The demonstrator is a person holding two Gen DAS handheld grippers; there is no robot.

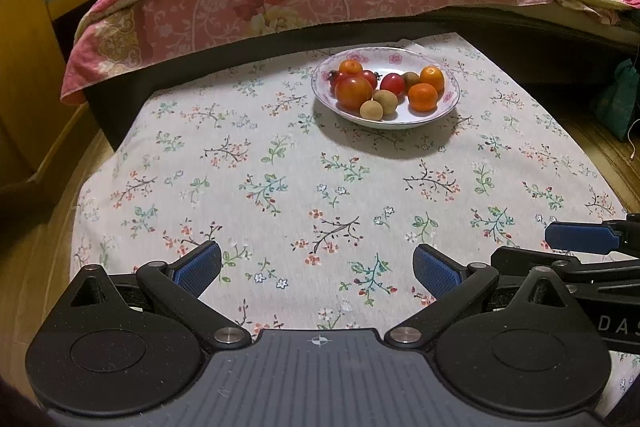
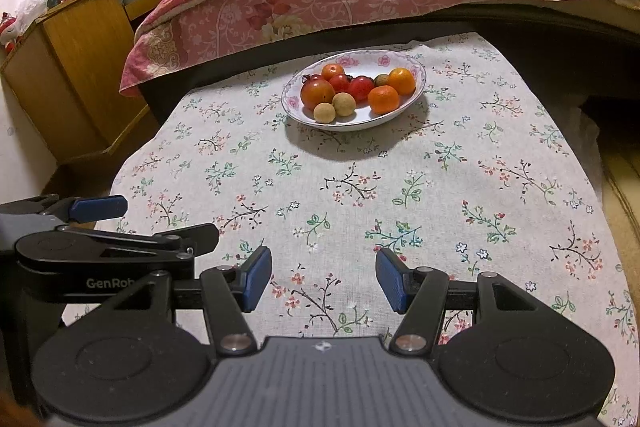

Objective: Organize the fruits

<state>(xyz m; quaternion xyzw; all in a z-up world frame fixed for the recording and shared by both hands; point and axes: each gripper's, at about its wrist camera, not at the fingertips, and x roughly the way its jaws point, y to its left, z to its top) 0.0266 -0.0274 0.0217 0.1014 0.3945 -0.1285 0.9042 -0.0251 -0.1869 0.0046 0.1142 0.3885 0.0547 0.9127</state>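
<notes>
Fruits in floral plate, "GenRob" on left tool

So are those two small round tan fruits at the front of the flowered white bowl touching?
Touching: the right wrist view shows the smaller tan fruit pressed against the larger tan fruit.

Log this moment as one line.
left gripper: open, empty | right gripper: open, empty | fruits: all in plate | tablecloth: bare
</notes>
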